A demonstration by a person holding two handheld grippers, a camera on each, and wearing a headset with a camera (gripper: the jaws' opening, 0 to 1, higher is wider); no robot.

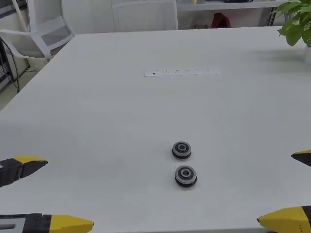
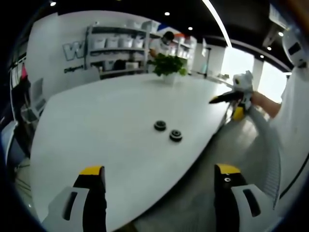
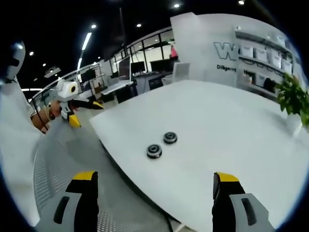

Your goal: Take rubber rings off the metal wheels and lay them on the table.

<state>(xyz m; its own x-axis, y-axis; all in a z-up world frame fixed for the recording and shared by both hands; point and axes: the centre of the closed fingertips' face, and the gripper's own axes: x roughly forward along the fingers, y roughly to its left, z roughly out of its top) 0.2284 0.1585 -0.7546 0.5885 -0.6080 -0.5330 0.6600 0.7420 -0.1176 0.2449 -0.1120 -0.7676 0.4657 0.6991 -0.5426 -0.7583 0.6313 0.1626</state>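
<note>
**Room.** Open office under a dark ceiling with spot lights. White shelving (image 2: 120, 48) stands against the far wall beside large wall lettering (image 3: 231, 50), which is only partly readable. The floor (image 3: 72, 150) is grey.

**Table** (image 1: 121, 111). Large, white, matt and mostly bare. Its near edge runs along the bottom of the head view and shows as a curve in both gripper views, with floor beyond it. Wide free surface lies on every side of the work.

**Chair** (image 1: 41, 34). White, at the far left corner, off the table.

**Plant** (image 1: 296, 22). Green and leafy, at the far right of the table, well apart from the work.

**Power strip** (image 1: 181, 72). White, lying flat mid-table, well beyond the wheels.

**Left tongs** (image 1: 68, 194). Yellow-tipped, at the near left edge, jaws spread wide and holding nothing. Well apart from the wheels.

**Right tongs** (image 1: 277, 188). Yellow-tipped, at the near right edge, jaws spread wide and holding nothing. Well apart from the wheels.

**Far wheel** (image 1: 181, 150). Metal, lying flat near the front centre of the table, between the two tongs.

**Near wheel** (image 1: 185, 175). The same kind, just beside the far wheel on the person's side, with a narrow gap between them.

**Rubber ring** (image 1: 181, 157). Dark band seated around the rim of each wheel.
</note>
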